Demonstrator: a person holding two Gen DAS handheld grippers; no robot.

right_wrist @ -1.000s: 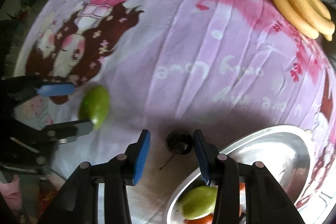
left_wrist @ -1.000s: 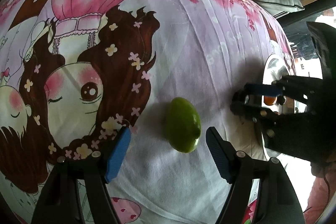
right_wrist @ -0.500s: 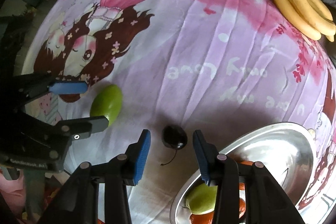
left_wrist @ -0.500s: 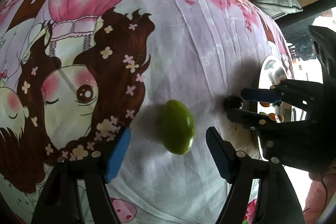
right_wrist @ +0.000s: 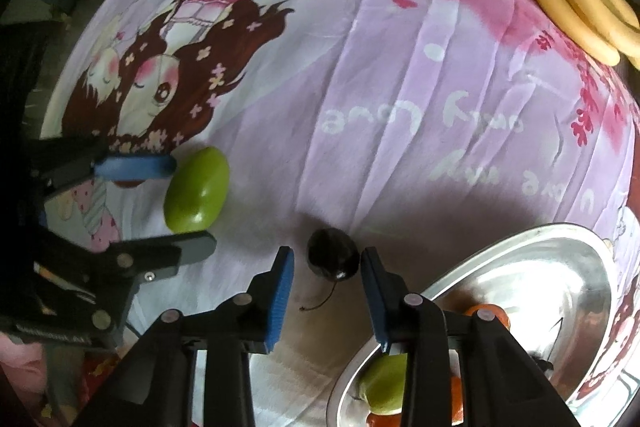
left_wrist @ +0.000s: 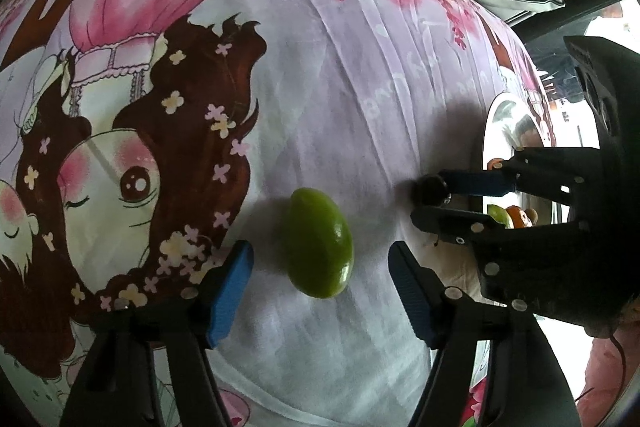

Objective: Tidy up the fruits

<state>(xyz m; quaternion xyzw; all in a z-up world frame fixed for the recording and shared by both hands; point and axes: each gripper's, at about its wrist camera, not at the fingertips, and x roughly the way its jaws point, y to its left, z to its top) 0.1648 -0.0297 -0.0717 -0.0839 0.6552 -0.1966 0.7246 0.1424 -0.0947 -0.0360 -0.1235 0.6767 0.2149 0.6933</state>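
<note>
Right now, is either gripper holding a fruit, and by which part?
Nothing is held. The left gripper is open around the green mango, and the right gripper is open around the dark cherry; both fruits lie on the cloth.

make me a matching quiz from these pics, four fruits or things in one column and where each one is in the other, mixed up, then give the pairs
Column 1
1. mango
2. cherry
3. bananas
4. tray

Column 2
A. at the far edge of the cloth, beyond both claws
B. between the fingers of the open left claw
C. near right, already holding a green fruit and orange ones
D. between the fingers of the open right claw

Pairs: 1-B, 2-D, 3-A, 4-C
</note>
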